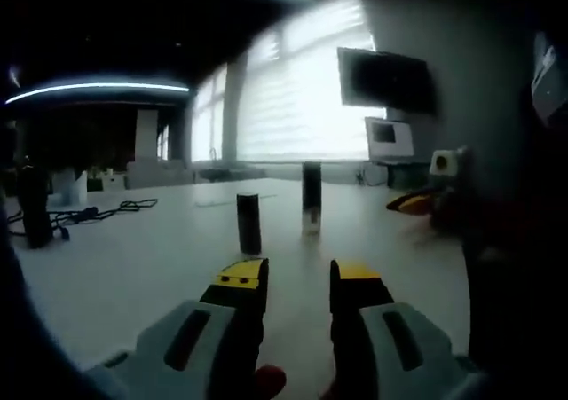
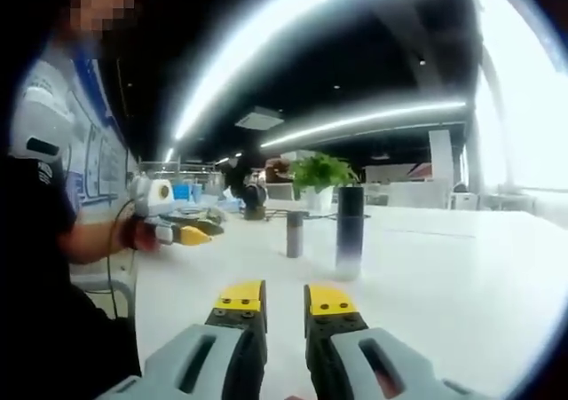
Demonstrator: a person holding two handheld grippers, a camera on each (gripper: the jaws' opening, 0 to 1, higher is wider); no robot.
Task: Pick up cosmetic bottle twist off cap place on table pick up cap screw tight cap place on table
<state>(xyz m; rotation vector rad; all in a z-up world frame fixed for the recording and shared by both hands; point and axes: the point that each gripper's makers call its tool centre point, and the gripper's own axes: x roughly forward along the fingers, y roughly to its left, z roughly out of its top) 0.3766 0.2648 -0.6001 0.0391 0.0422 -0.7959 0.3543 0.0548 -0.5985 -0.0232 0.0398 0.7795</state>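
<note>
while both tools wait low over the white worktop (image 1: 133, 267), nothing is being held yet. two dark things stand upright on the worktop, each with its long side pointing straight up. one is tall: the cosmetic bottle (image 1: 311, 198). the other is short and looks like the cap (image 1: 248, 223), though it is too dim to be sure.

from the left hand-held gripper (image 1: 297, 280) the cap is at about 11 o'clock and near, and the bottle is at 12 o'clock, a bit farther back. the jaws of this hand-held gripper are apart with only bare worktop between them.

from the right hand-held gripper (image 2: 284, 298) the bottle (image 2: 350, 231) is at about 1 o'clock and is the nearer of the two things. the cap (image 2: 294, 233) is at 12 o'clock, farther back. these jaws have a thin gap between them and hold nothing.

in the right gripper view the other hand-held gripper (image 2: 182, 233) comes in at 10 o'clock, in the person's hand.

my guess is that the bottle and cap are apart, so the cap is already off. the next job may be to pick up the cap. the left tool looks closer to the cap, and the right tool looks closer to the bottle.
</note>
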